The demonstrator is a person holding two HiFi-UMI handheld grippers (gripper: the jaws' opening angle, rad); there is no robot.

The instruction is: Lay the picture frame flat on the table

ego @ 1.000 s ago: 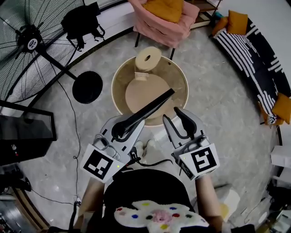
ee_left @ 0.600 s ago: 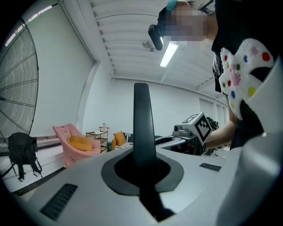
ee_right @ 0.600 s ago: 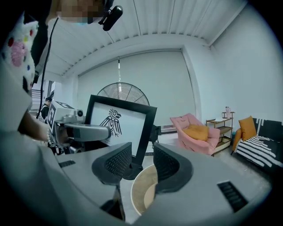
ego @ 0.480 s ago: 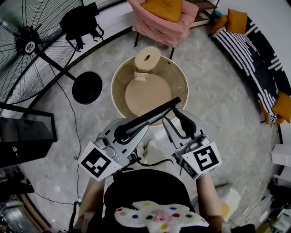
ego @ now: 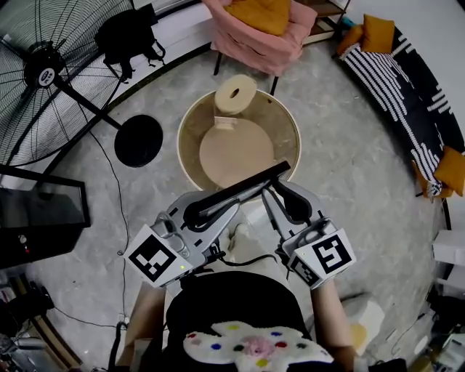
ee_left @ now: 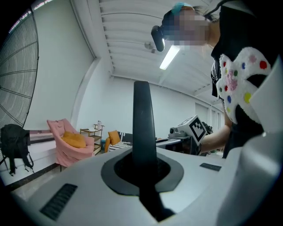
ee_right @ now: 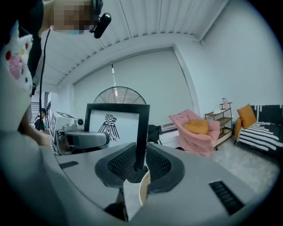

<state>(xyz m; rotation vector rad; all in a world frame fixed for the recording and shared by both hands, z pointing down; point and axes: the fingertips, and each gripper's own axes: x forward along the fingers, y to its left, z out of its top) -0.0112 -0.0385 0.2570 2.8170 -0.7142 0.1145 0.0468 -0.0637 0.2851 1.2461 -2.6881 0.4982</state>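
head view: left gripper clamps the picture frame near the table.

Reads as a living-room set staged inside a larger studio hall, not a lived-in home.

Domestic side: pink armchair with orange cushion, black-and-white striped sofa with orange pillows, small open shelf rack, round wooden table.

Hall side: very large industrial floor fan on a heavy black base, loose cable trailing across the polished grey stone-look floor, ribbed panel ceiling with a bare strip light, plain white walls, black backpack parked on a white ledge.
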